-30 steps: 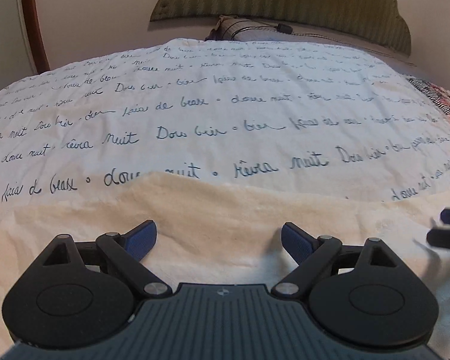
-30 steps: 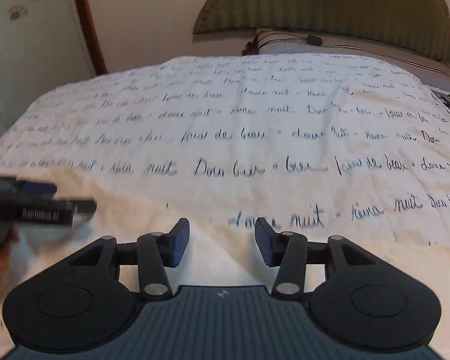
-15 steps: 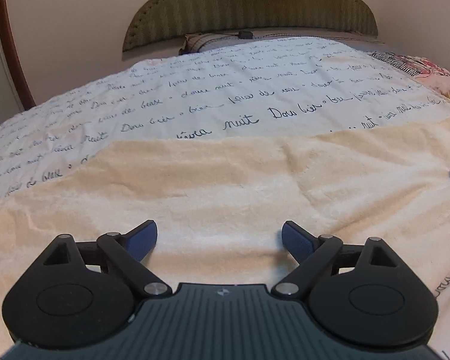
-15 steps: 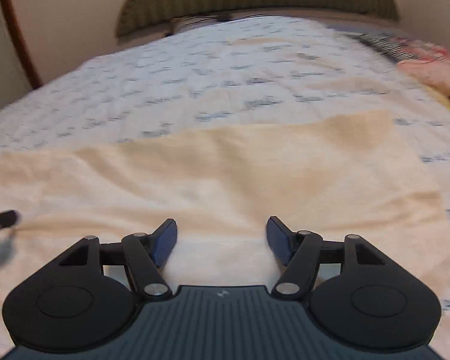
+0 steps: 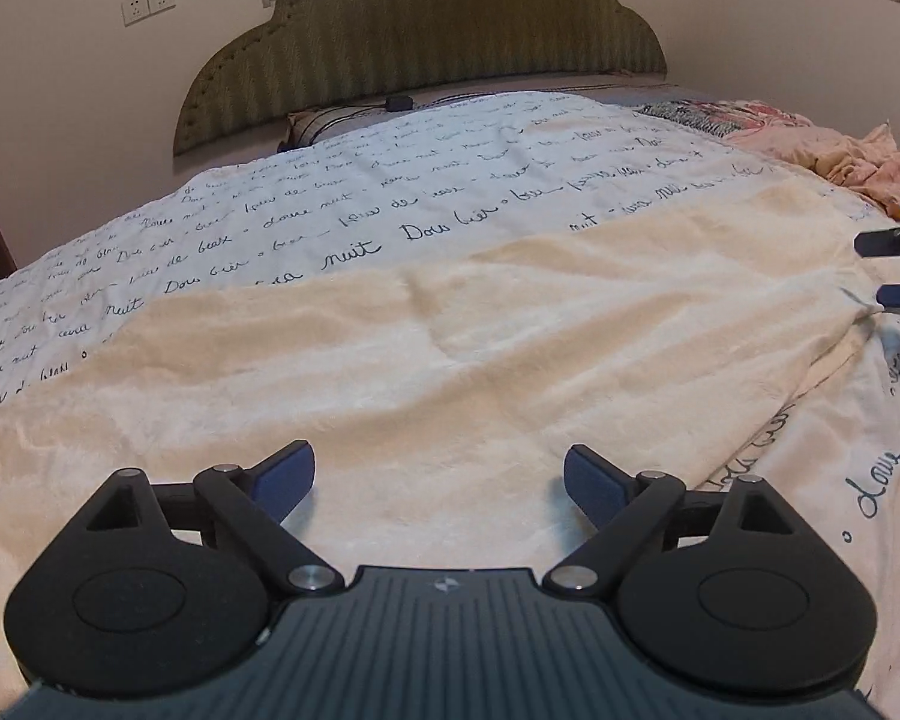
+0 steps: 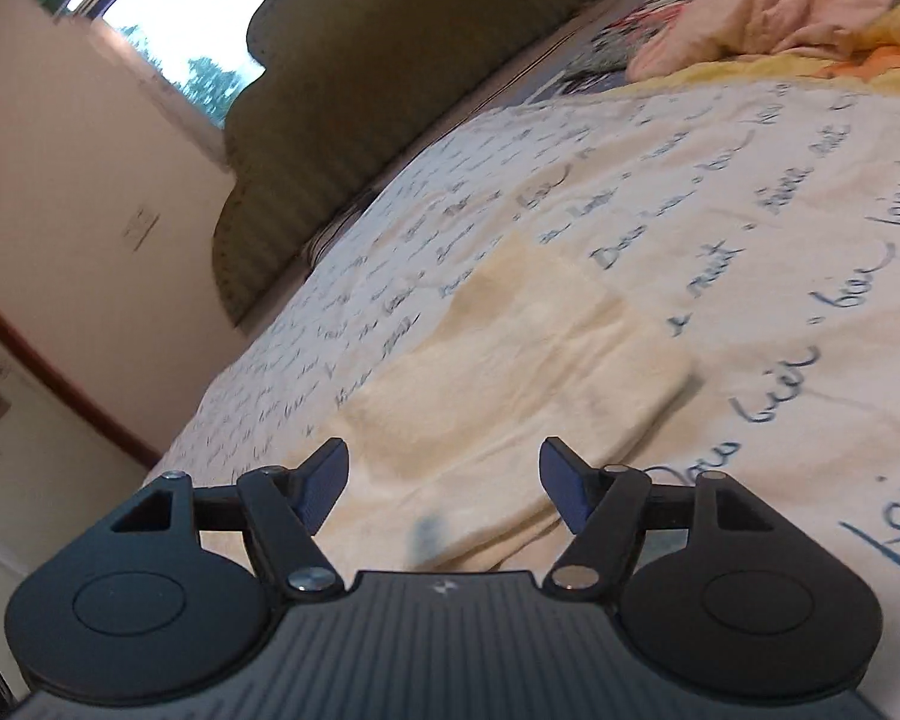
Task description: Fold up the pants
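The cream pants (image 5: 450, 348) lie flat across the script-printed bedspread (image 5: 426, 180), and it looks like the approach before a fold. The left gripper (image 5: 438, 474) hovers over the near edge, jaws apart, holding nothing. The right gripper (image 6: 444, 474), jaws apart and empty, tilts at the pants' end. Next: a clean pinch on an edge. Since half a second ago, the right view has rolled sharply.

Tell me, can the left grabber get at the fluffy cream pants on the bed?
Probably yes. The left gripper is open, and the fluffy cream pants lie spread right under and ahead of its fingers, with nothing lying between them.
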Motion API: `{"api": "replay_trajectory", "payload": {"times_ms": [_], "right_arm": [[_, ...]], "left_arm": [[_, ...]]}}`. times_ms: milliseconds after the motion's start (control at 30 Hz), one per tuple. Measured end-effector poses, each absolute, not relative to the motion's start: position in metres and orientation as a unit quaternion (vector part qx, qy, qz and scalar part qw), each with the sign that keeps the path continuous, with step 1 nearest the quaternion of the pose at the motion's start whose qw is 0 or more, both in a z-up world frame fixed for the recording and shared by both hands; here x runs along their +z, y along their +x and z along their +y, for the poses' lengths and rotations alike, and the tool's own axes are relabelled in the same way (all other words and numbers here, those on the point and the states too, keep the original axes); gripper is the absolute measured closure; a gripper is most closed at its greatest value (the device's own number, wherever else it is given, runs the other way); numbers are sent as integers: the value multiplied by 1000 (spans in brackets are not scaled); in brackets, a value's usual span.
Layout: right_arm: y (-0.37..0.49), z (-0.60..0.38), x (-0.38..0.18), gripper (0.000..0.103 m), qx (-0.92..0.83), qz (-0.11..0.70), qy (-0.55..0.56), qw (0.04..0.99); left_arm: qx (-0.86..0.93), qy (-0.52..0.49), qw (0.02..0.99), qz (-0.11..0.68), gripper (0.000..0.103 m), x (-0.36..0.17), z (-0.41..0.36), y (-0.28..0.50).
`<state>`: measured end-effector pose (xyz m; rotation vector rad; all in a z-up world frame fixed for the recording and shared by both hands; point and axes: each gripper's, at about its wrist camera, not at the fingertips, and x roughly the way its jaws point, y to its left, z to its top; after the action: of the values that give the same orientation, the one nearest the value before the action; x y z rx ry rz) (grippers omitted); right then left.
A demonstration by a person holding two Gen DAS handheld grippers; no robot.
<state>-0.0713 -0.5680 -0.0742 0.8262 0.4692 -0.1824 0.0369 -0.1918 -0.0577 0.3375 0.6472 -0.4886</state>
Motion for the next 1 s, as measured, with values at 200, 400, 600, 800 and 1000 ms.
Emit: {"api": "replay_trajectory", "payload": {"times_ms": [200,400,600,800,1000], "right_arm": [[-104,-583,-84,32,-206,188,469,838],[-81,-586,-99,32,-161,187,502,829],[-62,-609,-114,34,-183,108,551,807],[-58,-608,-118,84,-202,122,562,793],[-53,-566,-52,87,-171,88,467,863]], "left_arm": [[-241,122,907,323,10,-50,-170,34],[-235,115,913,314,10,-45,-171,33],[-233,95,904,346,10,-47,-163,43],[-203,90,912,345,10,-42,-150,51],[-130,86,938,309,10,-26,-123,59]]}}
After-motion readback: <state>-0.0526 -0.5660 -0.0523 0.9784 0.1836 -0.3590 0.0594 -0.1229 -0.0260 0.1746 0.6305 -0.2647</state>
